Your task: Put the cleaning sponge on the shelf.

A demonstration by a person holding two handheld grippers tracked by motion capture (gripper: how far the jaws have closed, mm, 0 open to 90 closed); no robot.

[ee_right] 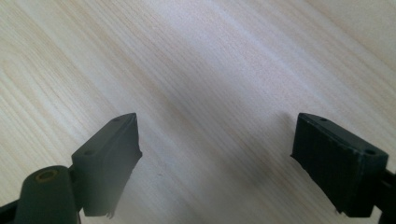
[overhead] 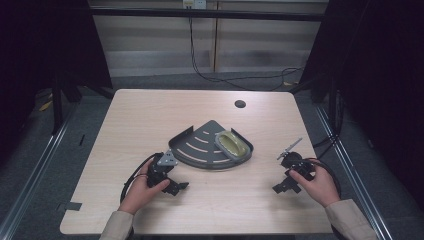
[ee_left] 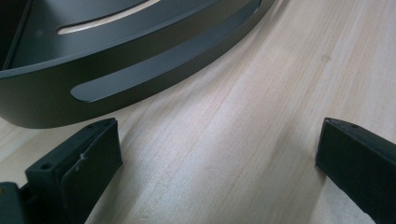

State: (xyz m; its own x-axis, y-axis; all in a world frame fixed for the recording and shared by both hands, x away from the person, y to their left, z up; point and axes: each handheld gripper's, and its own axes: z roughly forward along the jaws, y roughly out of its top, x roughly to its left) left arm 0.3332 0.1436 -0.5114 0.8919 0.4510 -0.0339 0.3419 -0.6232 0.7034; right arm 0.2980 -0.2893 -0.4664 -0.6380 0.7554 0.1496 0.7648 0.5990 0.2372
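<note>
The dark corner tray [overhead: 200, 150] looks stiff, light and smooth, so the open left gripper [overhead: 176, 187] should pinch its curved front wall; the right gripper [overhead: 285, 187] is open too.

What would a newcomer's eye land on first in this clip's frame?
First, the dark fan-shaped corner rack at the middle of the wooden table, with a yellowish-green soap dish lying at its right end. Next, the two tongs near the front edge: the left tongs open beside the rack's curved wall, the right tongs open over bare wood.
</note>
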